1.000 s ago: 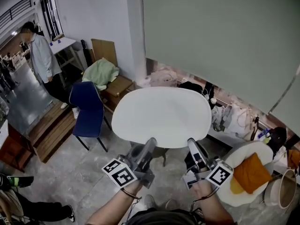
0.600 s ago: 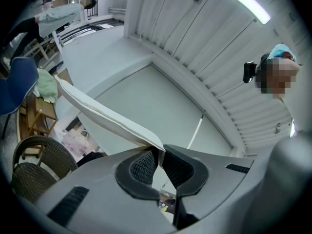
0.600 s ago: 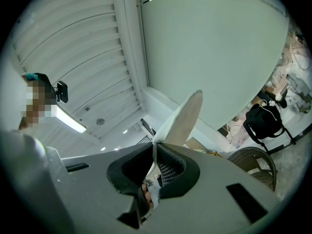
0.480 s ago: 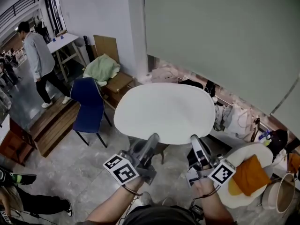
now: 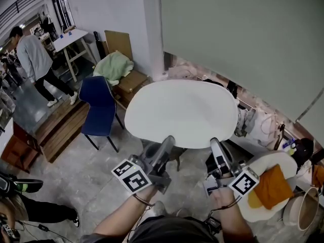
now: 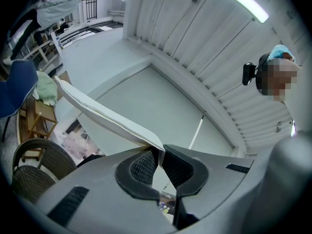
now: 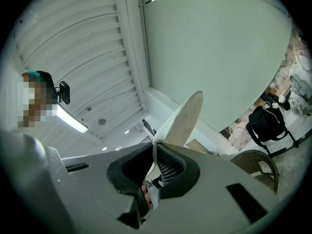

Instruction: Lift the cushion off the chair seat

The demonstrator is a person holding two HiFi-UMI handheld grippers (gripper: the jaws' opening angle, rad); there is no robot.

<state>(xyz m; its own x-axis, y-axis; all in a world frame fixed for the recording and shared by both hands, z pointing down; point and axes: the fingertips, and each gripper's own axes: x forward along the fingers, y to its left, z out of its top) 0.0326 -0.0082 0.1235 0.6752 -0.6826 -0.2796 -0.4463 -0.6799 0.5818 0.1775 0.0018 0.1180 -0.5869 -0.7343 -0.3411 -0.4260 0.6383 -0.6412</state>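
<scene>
Cushion: a large white oval fabric cushion [image 5: 182,113], thin and flat, is held up in the air in front of the person, clear of the seat below, with its far edge tilted upward.
Left gripper: the left gripper [image 5: 166,143] takes the cushion's near edge on its left part. Its black ribbed fingers [image 6: 141,167] are closed on the thin white rim, which runs away up and to the left in the left gripper view.
Right gripper: the right gripper [image 5: 216,147] takes the same near edge further right. Its fingers [image 7: 168,167] pinch the rim, and the cushion rises edge-on beyond them in the right gripper view.
Chair: a dark woven wicker chair [image 6: 34,165] stands beneath the cushion, apart from it.
Floor: grey stone floor [image 5: 76,176].
Left side: a blue plastic chair [image 5: 98,105] stands near a wooden bench holding a pale green cloth [image 5: 114,67]; a person [image 5: 33,59] walks further off.
Right side: an orange square pillow [image 5: 272,186] lies on a white round seat.
Behind: a grey roller blind [image 5: 243,34].
</scene>
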